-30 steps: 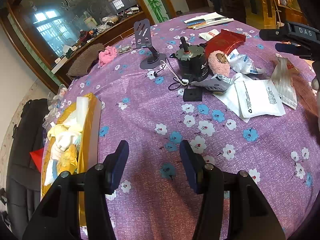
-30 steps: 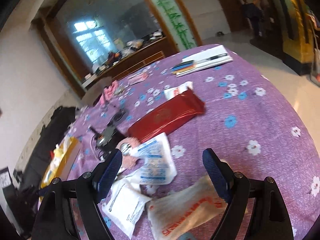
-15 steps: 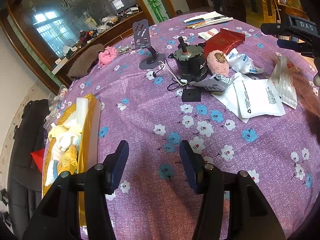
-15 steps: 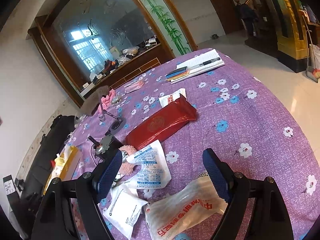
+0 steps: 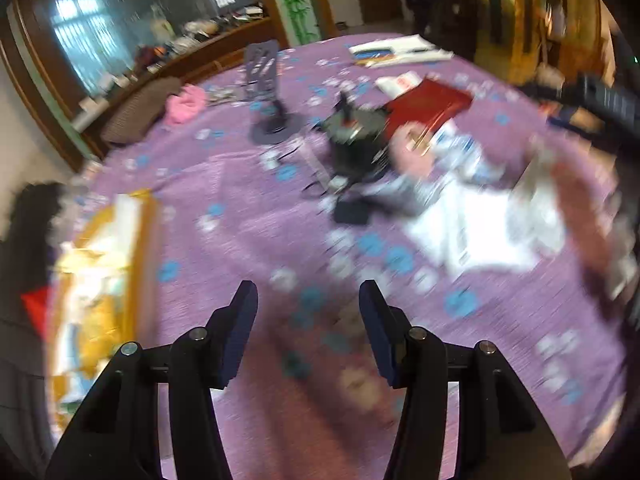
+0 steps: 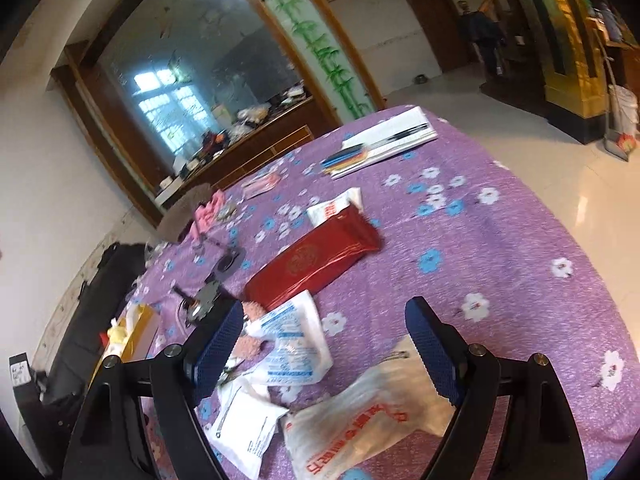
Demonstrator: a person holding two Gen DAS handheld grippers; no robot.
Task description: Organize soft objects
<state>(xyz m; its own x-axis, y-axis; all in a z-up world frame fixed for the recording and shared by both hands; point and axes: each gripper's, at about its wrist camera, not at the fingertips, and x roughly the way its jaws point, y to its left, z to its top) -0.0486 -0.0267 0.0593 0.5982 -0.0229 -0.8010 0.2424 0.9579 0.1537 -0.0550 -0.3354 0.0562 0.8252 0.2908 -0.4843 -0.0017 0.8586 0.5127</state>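
Note:
Soft packets lie together on the purple flowered tablecloth (image 6: 500,240): a clear bag with red print (image 6: 360,420), a white packet (image 6: 248,428), a blue-printed packet (image 6: 288,344) and a red pouch (image 6: 316,256). A pink fluffy piece (image 6: 250,346) peeks out beside them. My right gripper (image 6: 325,312) hovers just above this pile, open wide and holding nothing. My left gripper (image 5: 308,300) stands open over bare cloth, short of the white packets (image 5: 472,228); its view is blurred. A yellow box (image 5: 104,264) with soft items sits to its left.
A black motor with wires (image 5: 356,136) and a grey phone stand (image 5: 266,92) stand mid-table. A pink cloth (image 6: 208,212) and a brown pad lie at the far edge. A notebook with pens (image 6: 384,140) lies far right. A person stands in the far doorway.
The left view has gone blurry and the scene has slid a little leftward in it as that gripper turned. The right view has tipped slightly. Both jaw openings look the same.

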